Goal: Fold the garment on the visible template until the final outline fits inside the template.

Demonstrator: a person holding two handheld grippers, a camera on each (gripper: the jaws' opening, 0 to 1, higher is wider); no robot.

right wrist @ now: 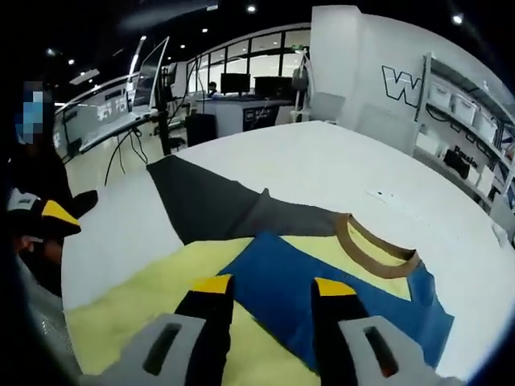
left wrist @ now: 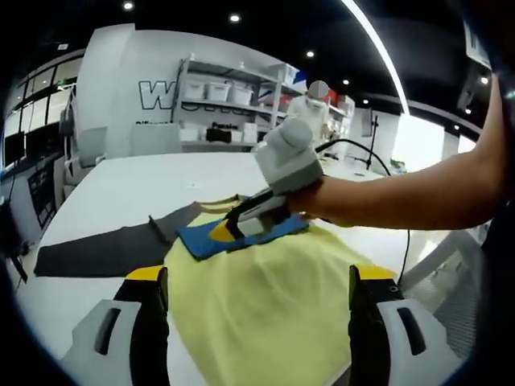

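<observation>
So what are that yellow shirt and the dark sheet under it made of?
The yellow shirt looks like soft matte knit fabric: it lies limp, with a ribbed brown collar. The dark sheet looks like thin matte cloth or felt, flat and unshiny; which one is unclear.

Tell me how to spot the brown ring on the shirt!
Find the big white table, then the yellow and blue shirt lying on it beside a dark grey template. At the shirt's far edge sits its collar, a curved tan-brown band, the only brown thing there.
</observation>
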